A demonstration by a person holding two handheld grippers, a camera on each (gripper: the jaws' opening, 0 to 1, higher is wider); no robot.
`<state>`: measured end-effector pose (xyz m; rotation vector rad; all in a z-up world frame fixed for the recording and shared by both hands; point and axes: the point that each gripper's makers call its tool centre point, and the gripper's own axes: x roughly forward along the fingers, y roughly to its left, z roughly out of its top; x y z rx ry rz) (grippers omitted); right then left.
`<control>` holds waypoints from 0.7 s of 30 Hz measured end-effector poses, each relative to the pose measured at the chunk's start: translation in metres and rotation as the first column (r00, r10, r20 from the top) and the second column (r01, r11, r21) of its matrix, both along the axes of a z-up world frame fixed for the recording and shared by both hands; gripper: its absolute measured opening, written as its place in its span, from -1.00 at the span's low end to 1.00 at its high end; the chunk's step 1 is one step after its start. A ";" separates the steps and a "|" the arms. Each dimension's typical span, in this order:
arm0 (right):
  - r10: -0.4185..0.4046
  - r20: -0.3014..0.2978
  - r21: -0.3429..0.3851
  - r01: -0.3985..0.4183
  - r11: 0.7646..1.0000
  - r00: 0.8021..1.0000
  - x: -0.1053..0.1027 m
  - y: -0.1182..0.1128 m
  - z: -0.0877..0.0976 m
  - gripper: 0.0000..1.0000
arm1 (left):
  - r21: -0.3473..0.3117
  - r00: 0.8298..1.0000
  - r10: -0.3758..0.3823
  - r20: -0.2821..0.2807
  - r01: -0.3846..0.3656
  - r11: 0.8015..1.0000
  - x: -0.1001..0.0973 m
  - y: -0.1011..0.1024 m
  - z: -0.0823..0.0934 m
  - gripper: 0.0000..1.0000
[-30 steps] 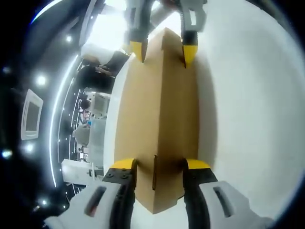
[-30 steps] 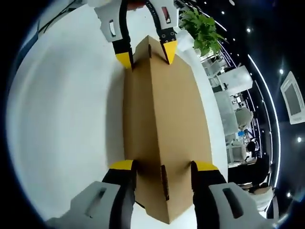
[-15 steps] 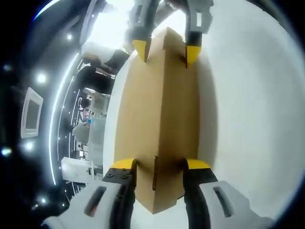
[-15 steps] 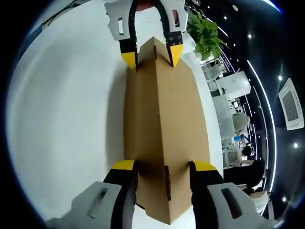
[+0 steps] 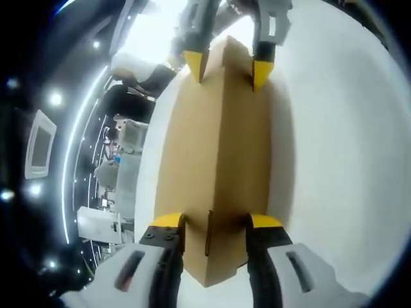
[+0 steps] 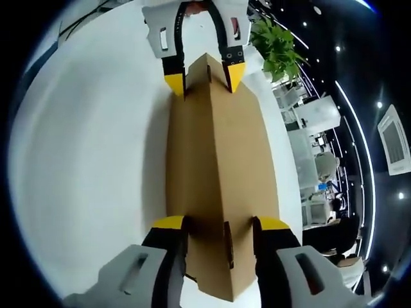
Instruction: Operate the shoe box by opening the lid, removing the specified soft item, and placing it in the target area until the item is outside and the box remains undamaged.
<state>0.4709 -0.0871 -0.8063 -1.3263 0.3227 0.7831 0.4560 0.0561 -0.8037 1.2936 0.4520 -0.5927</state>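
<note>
A closed brown cardboard shoe box (image 5: 215, 147) lies lengthwise between my two grippers over a white table. In the left gripper view, my left gripper (image 5: 216, 221) is shut on the near end of the box, one yellow-tipped jaw against each side. My right gripper (image 5: 227, 67) clamps the far end in the same way. The right gripper view mirrors this: the right gripper (image 6: 221, 223) holds the near end of the shoe box (image 6: 218, 147) and the left gripper (image 6: 203, 77) holds the far end. The lid is down and the contents are hidden.
The white table (image 5: 334, 141) spreads wide on one side of the box (image 6: 83, 141). Its edge runs close along the other side. Beyond that edge stand a green plant (image 6: 276, 38), office furniture (image 5: 119, 179) and a wall screen (image 5: 38, 144).
Both views have shifted slightly, and the opposite gripper sits a little higher in each picture. Both grippers keep their hold on the box ends, and the lid stays down.
</note>
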 end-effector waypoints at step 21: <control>-0.007 -0.015 0.055 0.008 0.998 1.000 0.008 0.005 0.043 -0.33 | -0.071 0.998 0.050 0.024 -0.048 0.996 0.011 0.005 0.040 -0.36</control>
